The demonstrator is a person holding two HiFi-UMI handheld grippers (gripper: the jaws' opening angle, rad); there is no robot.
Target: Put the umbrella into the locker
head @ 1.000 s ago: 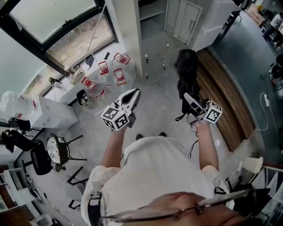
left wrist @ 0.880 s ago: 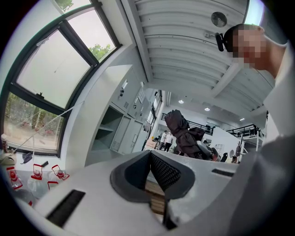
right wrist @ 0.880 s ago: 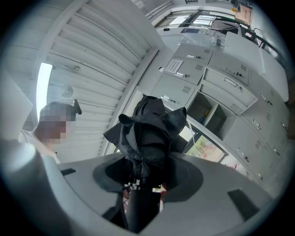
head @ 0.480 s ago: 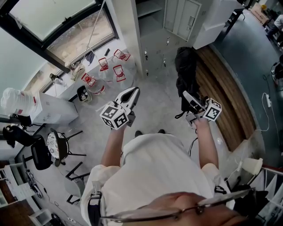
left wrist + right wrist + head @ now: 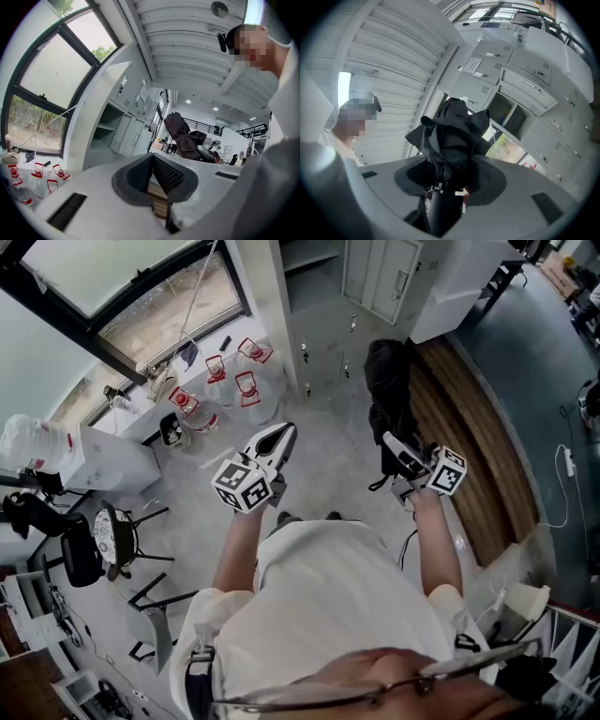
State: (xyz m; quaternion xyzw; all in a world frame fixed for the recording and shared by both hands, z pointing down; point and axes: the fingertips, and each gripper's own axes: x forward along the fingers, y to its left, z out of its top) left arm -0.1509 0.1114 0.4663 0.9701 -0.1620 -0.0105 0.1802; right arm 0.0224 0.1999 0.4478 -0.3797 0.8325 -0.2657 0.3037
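A bank of grey lockers [image 5: 375, 282] rises ahead of a person in a white shirt [image 5: 328, 601], seen from above on a pale floor [image 5: 328, 437], with a wooden strip [image 5: 473, 427] along the right. Both bare forearms reach forward from the body, elbows bent and wrists straight. The right arm [image 5: 436, 545] extends beside the wood, and the left arm [image 5: 234, 549] angles slightly toward the window [image 5: 122, 292].

The folded black umbrella [image 5: 386, 395] is held in mid-air, short of the lockers and in none of them. Its bunched canopy points up and away from the person. In the right gripper view, an open compartment [image 5: 506, 115] shows just past the fabric.

The right gripper [image 5: 398, 451] tilts upward, its jaws clamped on the umbrella's neck where the cloth gathers above the dark handle [image 5: 440, 211]. The left gripper [image 5: 277, 439] is held level (its marker cube faces the camera). Its jaws are closed tip to tip with nothing between them. Red-handled water bottles [image 5: 211, 395] stand under the window.
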